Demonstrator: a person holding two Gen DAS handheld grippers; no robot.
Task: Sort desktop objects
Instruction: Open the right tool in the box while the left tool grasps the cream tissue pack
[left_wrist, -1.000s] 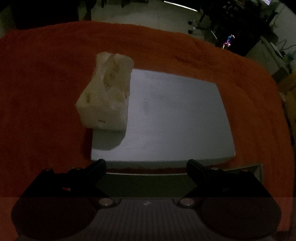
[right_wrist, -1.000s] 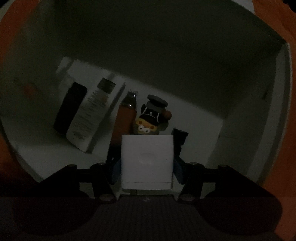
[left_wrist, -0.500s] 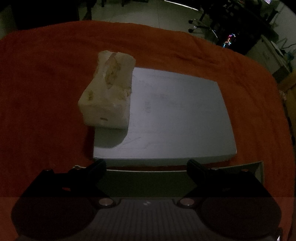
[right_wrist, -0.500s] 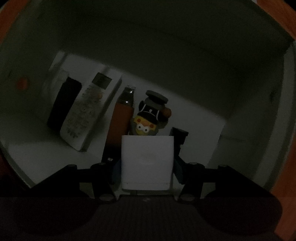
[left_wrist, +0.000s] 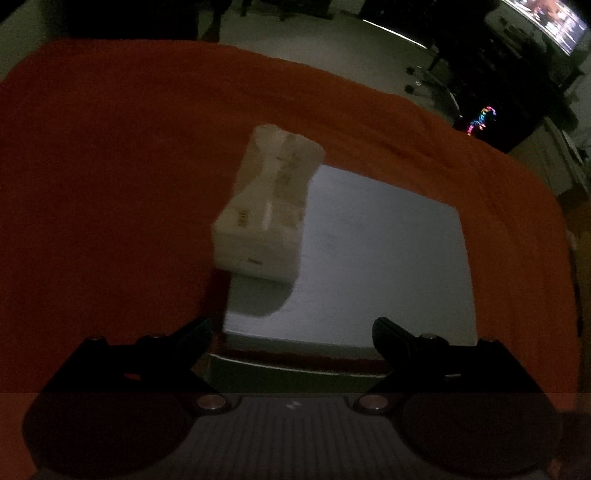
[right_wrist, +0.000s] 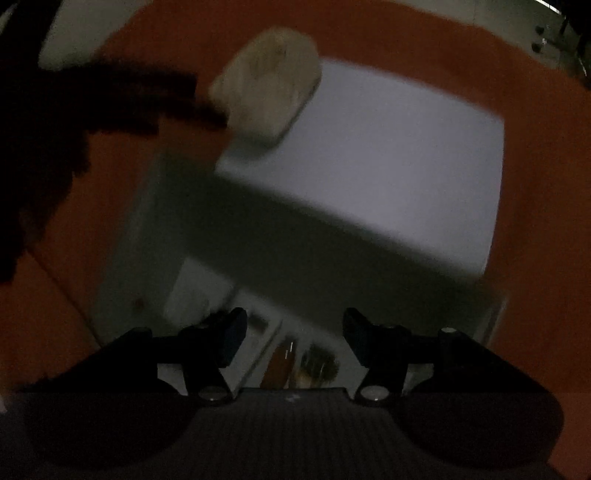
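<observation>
A cream tissue pack lies tilted over the left edge of a flat grey-white lid on the orange cloth. My left gripper hovers open in front of the lid, nothing between its fingers. In the blurred right wrist view, my right gripper stands open and empty above the white storage box. Down inside the box I see an orange bottle and a small toy figure. The same tissue pack and lid lie beyond the box. The small white box is out of sight.
The orange cloth covers the whole table. The storage box's near rim runs just under my left fingers. A dark shape fills the upper left of the right wrist view. Office chairs and a screen stand past the table's far edge.
My right gripper has risen out of the storage box, and the small white box that sat between its fingers is gone from them. The left gripper has shifted a little sideways.
</observation>
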